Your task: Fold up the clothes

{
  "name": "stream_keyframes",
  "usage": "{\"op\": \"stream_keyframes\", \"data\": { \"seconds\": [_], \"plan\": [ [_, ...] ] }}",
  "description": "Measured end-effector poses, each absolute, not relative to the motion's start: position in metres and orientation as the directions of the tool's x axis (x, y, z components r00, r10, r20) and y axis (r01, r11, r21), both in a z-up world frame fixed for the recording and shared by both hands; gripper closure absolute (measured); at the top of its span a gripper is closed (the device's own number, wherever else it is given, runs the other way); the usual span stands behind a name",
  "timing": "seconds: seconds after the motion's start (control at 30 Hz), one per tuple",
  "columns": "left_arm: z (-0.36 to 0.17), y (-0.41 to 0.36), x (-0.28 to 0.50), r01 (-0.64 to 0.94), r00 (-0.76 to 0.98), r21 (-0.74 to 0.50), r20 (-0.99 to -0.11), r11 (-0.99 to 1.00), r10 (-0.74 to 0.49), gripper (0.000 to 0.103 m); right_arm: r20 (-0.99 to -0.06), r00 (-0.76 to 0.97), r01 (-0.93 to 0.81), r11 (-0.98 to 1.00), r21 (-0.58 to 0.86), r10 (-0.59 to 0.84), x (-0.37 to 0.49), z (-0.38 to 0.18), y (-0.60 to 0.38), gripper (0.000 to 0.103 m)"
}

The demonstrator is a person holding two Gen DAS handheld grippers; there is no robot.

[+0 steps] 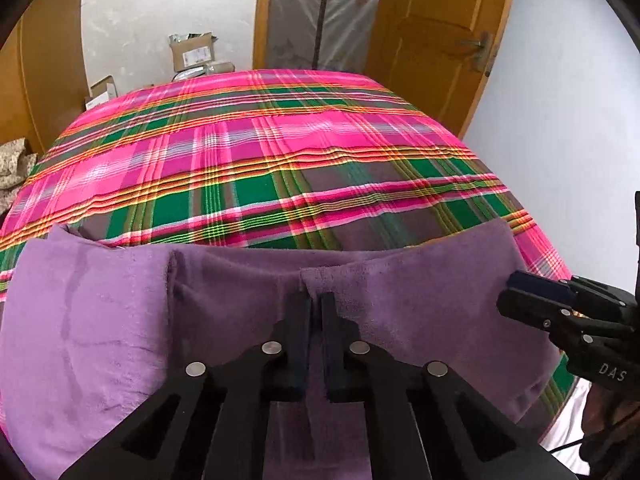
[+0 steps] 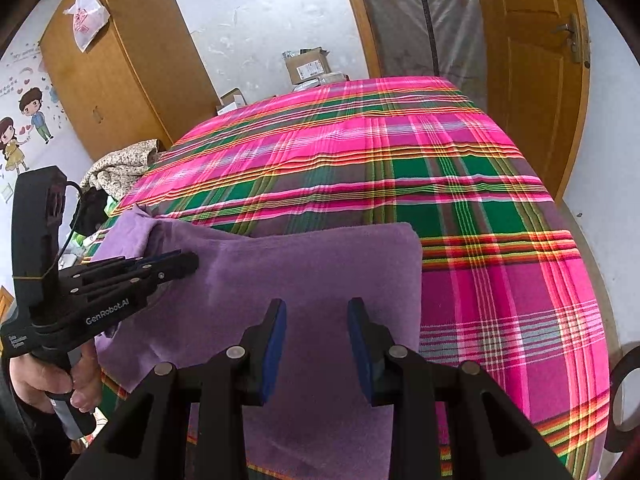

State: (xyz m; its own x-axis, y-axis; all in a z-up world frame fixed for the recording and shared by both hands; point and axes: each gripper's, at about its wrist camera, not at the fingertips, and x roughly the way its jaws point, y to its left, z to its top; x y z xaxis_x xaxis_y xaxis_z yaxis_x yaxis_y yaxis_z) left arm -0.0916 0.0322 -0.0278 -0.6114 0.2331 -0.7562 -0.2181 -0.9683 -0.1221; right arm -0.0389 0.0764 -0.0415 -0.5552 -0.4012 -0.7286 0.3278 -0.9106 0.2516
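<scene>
A purple fleece garment lies partly folded on the near edge of a bed with a pink and green plaid sheet. My left gripper is shut on a pinch of the purple cloth near its middle fold. It also shows at the left of the right wrist view, fingers together over the garment. My right gripper is open and empty just above the garment's right part. It shows from the side in the left wrist view, at the garment's right edge.
The plaid sheet covers the whole bed beyond the garment. A floral cloth pile lies at the bed's left side. Cardboard boxes stand behind the bed. A wooden wardrobe and a wooden door flank it.
</scene>
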Motion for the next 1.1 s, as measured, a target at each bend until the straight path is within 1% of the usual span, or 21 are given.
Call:
{"op": "stream_keyframes", "data": {
  "seconds": [0.33,0.4,0.6,0.73,0.8,0.83,0.87,0.9,1.0,1.1],
  "plan": [
    [-0.029,0.021,-0.092,-0.203,-0.610,-0.154,-0.753,-0.967,0.248,0.100,-0.729,-0.556,0.322,-0.912,0.254,-0.399,-0.039,-0.041,0.077,0.071],
    [-0.026,0.017,-0.088,-0.208,-0.613,-0.172,-0.744,-0.963,0.265,0.100,-0.726,-0.560,0.321,-0.913,0.252,-0.398,-0.038,-0.039,0.077,0.071],
    [-0.013,0.003,-0.067,-0.190,-0.644,-0.187,-0.717,-0.964,0.266,0.100,-0.711,-0.586,0.293,-0.920,0.262,-0.389,-0.038,-0.034,0.090,0.071],
    [-0.006,0.009,-0.057,-0.229,-0.651,-0.208,-0.694,-0.951,0.308,0.100,-0.694,-0.605,0.258,-0.921,0.293,-0.390,-0.047,-0.032,0.105,0.071],
    [-0.009,0.017,-0.057,-0.252,-0.636,-0.210,-0.700,-0.945,0.325,0.100,-0.687,-0.612,0.249,-0.919,0.305,-0.393,-0.054,-0.031,0.110,0.071],
    [-0.012,0.021,-0.057,-0.258,-0.625,-0.211,-0.708,-0.943,0.329,0.100,-0.683,-0.615,0.245,-0.919,0.310,-0.394,-0.058,-0.031,0.111,0.073],
    [-0.016,0.023,-0.058,-0.260,-0.613,-0.213,-0.717,-0.942,0.331,0.100,-0.679,-0.617,0.243,-0.917,0.315,-0.397,-0.062,-0.030,0.113,0.077],
    [-0.021,0.026,-0.059,-0.262,-0.601,-0.215,-0.727,-0.941,0.333,0.100,-0.678,-0.615,0.245,-0.915,0.321,-0.403,-0.067,-0.032,0.114,0.079],
    [-0.030,0.028,-0.060,-0.258,-0.575,-0.217,-0.749,-0.942,0.330,0.100,-0.705,-0.588,0.232,-0.918,0.323,-0.396,-0.083,-0.043,0.111,0.080],
    [-0.028,0.025,-0.056,-0.254,-0.579,-0.219,-0.746,-0.942,0.330,0.100,-0.717,-0.579,0.226,-0.922,0.316,-0.388,-0.091,-0.053,0.110,0.081]
  ]
}}
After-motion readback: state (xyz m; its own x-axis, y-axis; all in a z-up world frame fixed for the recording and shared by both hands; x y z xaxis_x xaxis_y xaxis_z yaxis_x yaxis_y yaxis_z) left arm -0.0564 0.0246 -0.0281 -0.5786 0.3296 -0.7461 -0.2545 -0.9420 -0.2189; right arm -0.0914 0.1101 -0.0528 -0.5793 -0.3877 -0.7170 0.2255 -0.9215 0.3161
